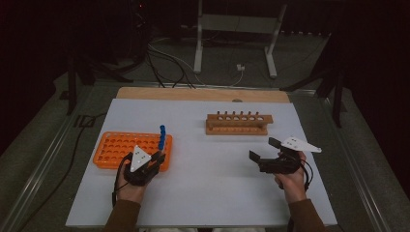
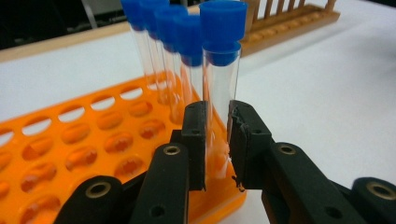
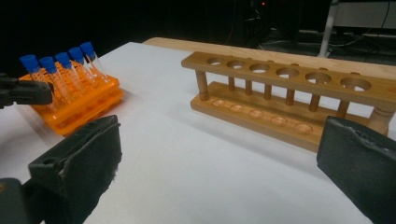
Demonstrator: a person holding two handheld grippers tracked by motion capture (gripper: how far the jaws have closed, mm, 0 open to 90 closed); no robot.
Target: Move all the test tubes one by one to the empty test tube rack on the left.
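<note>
I have a test tube [image 2: 220,88] pinched between the two black pads of my left gripper [image 2: 217,140]. It is a thin, see-through tube with a bright blue cap on top. It stands straight up in the near right corner hole of the orange rack [image 2: 70,154]. It is the nearest in a row of five blue-capped tubes [image 3: 58,74] along the right edge of that rack.

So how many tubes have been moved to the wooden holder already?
None yet: the wooden rack has all its holes bare. All five clear tubes with blue caps stand in the orange plastic tray. In hand: the left gripper is shut on the nearest tube, not lifted. The right gripper waits open. Left, probably: carrying all five across.
</note>
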